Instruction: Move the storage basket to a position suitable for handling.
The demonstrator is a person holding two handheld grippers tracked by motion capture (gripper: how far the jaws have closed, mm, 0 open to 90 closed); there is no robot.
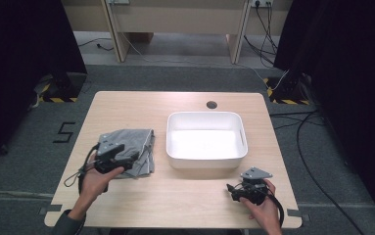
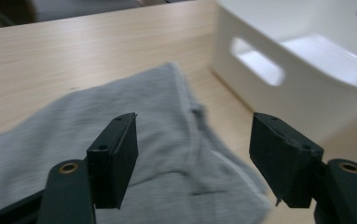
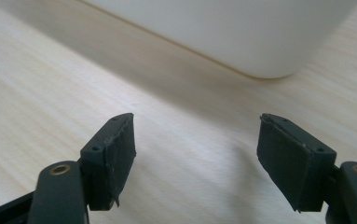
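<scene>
A folded grey garment lies on the left half of the wooden table. My left gripper hovers over its near right part, jaws open and nothing between them; in the left gripper view the grey cloth spreads below the open jaws. A white plastic bin stands empty in the table's middle, with its handle slot facing the cloth. My right gripper rests near the front right edge, open over bare wood, just short of the bin's near wall.
A round cable hole sits in the table behind the bin. Black curtains stand at both sides, and cables run over the floor at the right. A wooden desk frame stands beyond the table.
</scene>
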